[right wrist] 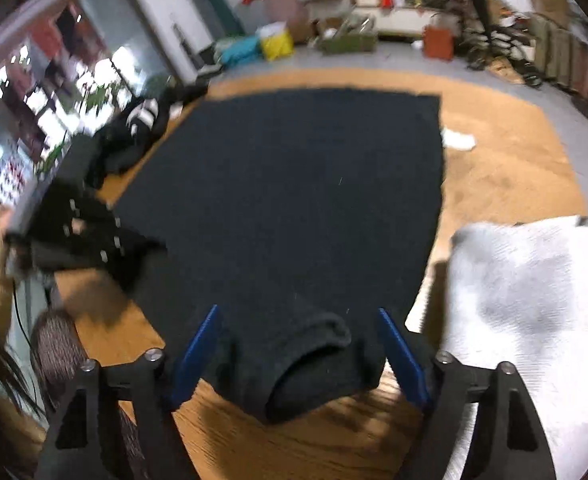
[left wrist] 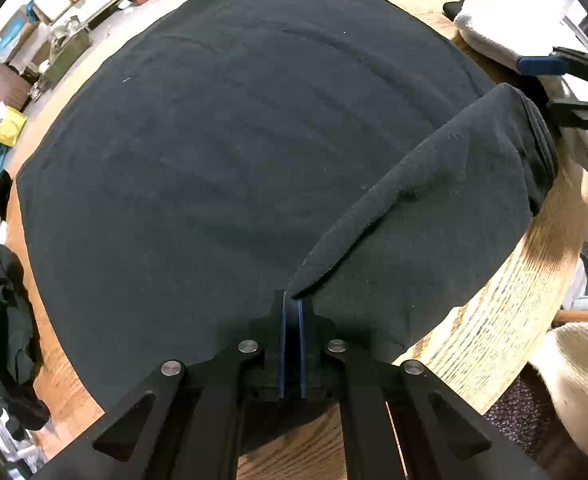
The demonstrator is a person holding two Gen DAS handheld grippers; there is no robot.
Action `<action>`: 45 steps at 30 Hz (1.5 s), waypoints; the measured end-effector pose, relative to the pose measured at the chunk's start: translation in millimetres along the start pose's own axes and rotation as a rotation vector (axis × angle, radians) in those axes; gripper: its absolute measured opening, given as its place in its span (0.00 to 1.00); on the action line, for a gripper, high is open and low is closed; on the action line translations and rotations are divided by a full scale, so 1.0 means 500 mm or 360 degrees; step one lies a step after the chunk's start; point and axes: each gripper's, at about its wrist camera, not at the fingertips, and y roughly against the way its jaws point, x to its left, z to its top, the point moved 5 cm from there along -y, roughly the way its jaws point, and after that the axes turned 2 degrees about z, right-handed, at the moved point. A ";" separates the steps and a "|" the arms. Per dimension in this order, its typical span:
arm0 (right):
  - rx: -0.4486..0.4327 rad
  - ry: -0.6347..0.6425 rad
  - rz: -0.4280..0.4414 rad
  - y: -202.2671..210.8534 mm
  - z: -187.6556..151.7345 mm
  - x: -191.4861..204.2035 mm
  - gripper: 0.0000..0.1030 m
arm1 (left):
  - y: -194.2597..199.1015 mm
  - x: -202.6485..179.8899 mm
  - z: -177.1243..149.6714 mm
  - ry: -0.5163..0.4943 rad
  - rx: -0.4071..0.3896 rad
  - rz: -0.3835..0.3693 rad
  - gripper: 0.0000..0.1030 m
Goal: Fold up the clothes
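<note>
A dark shirt (left wrist: 222, 152) lies spread flat on the wooden table (left wrist: 493, 320), with one sleeve (left wrist: 453, 200) folded in over its body. My left gripper (left wrist: 292, 300) points down at the near hem, shut on the fold of cloth where the sleeve begins. In the right wrist view the shirt (right wrist: 294, 184) fills the middle, and its sleeve cuff (right wrist: 313, 360) lies between the blue pads of my right gripper (right wrist: 297, 309). That gripper stands open, its pads clear of the cuff. The left gripper (right wrist: 150, 246) shows blurred at the left, held by a hand in a tan sleeve.
A white garment (right wrist: 533, 300) lies bunched at the table's right, close to my right gripper (left wrist: 549, 88). A black and white striped pile of clothes (right wrist: 142, 120) sits at the left edge. Beyond the table (right wrist: 493, 168), boxes and bags clutter the floor.
</note>
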 end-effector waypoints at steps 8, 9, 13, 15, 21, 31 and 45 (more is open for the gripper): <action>0.0150 0.0032 0.0250 -0.055 -0.006 -0.014 0.70 | -0.002 0.011 0.015 0.0020 0.0016 -0.0017 0.05; 0.0169 0.0008 0.0266 -0.060 -0.010 -0.018 0.68 | -0.002 0.013 0.014 0.0029 0.0016 -0.0026 0.05; 0.0334 -0.0112 0.0370 -0.077 -0.028 -0.027 0.34 | 0.000 0.021 0.011 0.0038 0.0023 -0.0045 0.05; 0.0484 -0.0273 0.0419 -0.076 -0.043 -0.033 0.28 | 0.001 0.020 0.011 0.0026 0.0028 -0.0039 0.05; 0.0646 -0.0401 0.0274 -0.059 -0.030 -0.036 0.25 | -0.008 0.019 0.039 0.0010 0.0079 0.0002 0.05; 0.0471 0.0045 -0.0595 -0.054 0.016 -0.011 0.61 | -0.019 -0.018 0.068 -0.0056 0.0128 0.0102 0.05; 0.0276 -0.0245 -0.0344 -0.109 -0.050 0.028 0.23 | 0.033 0.012 0.077 0.0131 0.0040 -0.0134 0.16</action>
